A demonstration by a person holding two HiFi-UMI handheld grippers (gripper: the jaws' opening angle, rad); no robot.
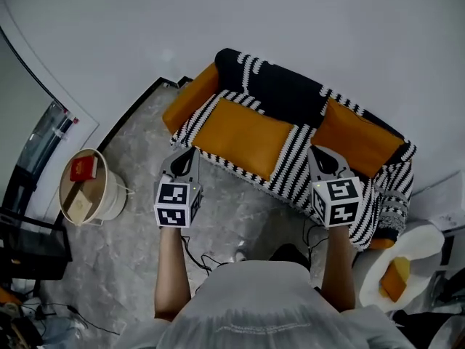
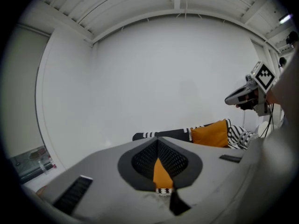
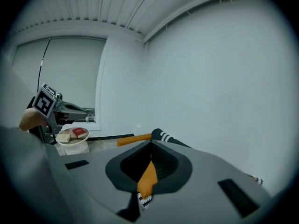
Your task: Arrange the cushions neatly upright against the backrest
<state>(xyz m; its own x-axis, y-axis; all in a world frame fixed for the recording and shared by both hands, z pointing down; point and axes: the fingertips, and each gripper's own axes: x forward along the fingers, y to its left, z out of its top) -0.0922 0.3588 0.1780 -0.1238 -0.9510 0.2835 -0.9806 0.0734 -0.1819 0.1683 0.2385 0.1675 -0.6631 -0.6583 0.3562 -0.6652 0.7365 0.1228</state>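
A sofa with a black-and-white striped cover stands against the wall. One large orange cushion lies flat on its seat. A second orange cushion leans on the backrest at the right, also visible in the left gripper view. My left gripper hovers at the sofa's front edge near the flat cushion's left corner, shut, with nothing held. My right gripper hangs over the front edge between the two cushions, also shut and empty. Only a sliver of orange and stripes shows past each pair of jaws.
The sofa's orange left end juts toward the wall. A round white side table with a red book stands on the marble floor at left. Cables lie near the person's feet. A white bag sits at right.
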